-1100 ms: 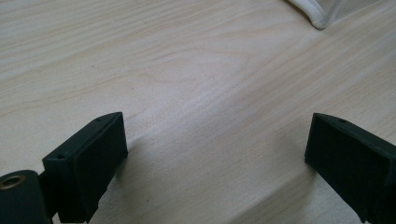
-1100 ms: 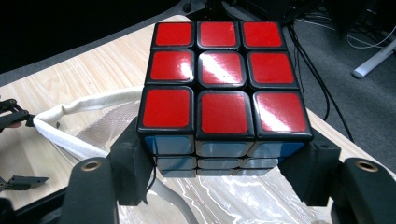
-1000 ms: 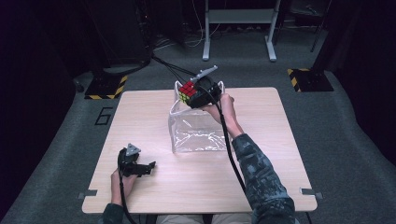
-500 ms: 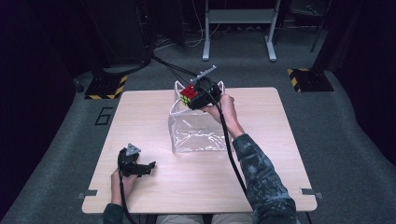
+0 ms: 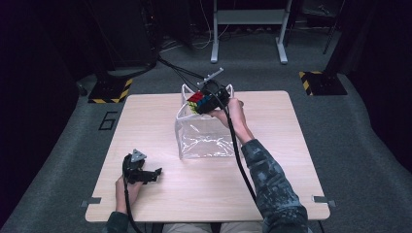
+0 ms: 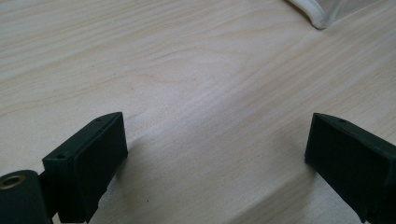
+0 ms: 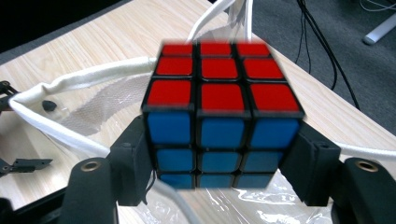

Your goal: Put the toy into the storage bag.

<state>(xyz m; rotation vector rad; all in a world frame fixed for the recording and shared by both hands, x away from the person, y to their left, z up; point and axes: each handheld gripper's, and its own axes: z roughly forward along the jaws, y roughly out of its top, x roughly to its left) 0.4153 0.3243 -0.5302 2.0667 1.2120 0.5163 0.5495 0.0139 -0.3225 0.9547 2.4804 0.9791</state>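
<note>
A Rubik's cube (image 7: 219,116) with a red top face and a blue front face sits between the black jaws of my right gripper (image 7: 219,163), which press on its sides. In the high view the right gripper (image 5: 206,103) holds the cube (image 5: 197,100) above the open top of a clear plastic bag (image 5: 204,138) with white cord handles, standing mid-table. My left gripper (image 5: 145,175) rests on the wooden table (image 5: 145,126) near the front left, jaws wide apart. In the left gripper view my left gripper (image 6: 215,154) has bare wood between its pads.
The bag's white rim (image 6: 322,14) shows at the top right of the left gripper view. Black cables (image 5: 180,73) trail off the table's far edge onto grey carpet. A metal stand (image 5: 248,29) and striped floor markers (image 5: 318,82) lie beyond the table.
</note>
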